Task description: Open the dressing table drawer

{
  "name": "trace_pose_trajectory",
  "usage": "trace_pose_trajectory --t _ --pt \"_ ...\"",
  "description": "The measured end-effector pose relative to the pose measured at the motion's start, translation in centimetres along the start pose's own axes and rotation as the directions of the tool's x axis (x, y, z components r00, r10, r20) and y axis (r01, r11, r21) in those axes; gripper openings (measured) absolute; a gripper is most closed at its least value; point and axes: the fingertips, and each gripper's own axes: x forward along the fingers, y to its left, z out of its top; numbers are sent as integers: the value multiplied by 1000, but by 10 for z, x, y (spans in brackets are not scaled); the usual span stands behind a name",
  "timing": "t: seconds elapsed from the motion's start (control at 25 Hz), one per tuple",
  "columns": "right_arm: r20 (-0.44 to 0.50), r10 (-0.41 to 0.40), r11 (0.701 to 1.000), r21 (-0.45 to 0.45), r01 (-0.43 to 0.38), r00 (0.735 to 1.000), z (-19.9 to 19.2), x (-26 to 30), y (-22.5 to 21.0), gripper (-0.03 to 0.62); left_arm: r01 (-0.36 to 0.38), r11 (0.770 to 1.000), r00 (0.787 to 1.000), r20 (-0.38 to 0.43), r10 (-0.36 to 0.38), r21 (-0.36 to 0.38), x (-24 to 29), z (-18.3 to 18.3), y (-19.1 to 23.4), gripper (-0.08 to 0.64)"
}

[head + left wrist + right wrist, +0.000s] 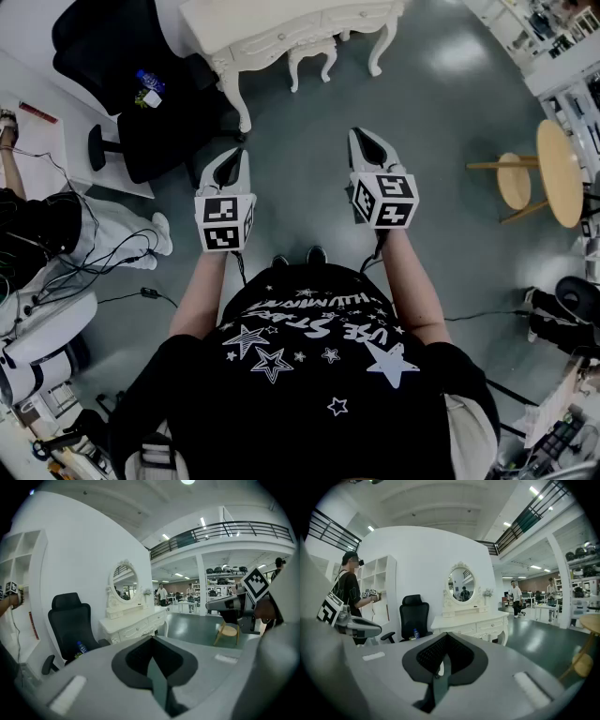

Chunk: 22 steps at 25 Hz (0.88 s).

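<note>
The white dressing table [281, 23] stands at the top of the head view, with both of its knobbed drawers [278, 37] pushed in. I hold both grippers over the grey floor, well short of it. My left gripper [232, 161] and right gripper [372, 145] point towards the table, both shut and empty. In the left gripper view the table [133, 623] with its oval mirror [125, 579] lies beyond the shut jaws of my left gripper [152, 639]. In the right gripper view the drawers [487, 626] show past my right gripper [446, 637].
A black office chair [141, 56] with a water bottle [150, 82] on its seat stands just left of the table. A seated person [37, 225] and floor cables [122, 253] are at the left. A round wooden table and stool [553, 173] are at the right.
</note>
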Motion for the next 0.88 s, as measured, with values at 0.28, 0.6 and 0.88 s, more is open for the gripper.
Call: trace_pose_trajectory --t 0.28,0.6,0.88 --pt "7 13 1000 8 -13 1000 1 3 -11 26 -30 1000 1000 -2 29 -11 5 3 -1 1" --pt "25 57 998 27 -57 998 -1 9 -26 28 -56 998 998 -20 56 -15 13 2 -16 0" --pt "22 130 990 45 -131 991 -9 29 -32 185 -99 994 995 -23 99 -35 24 -1 -19 1"
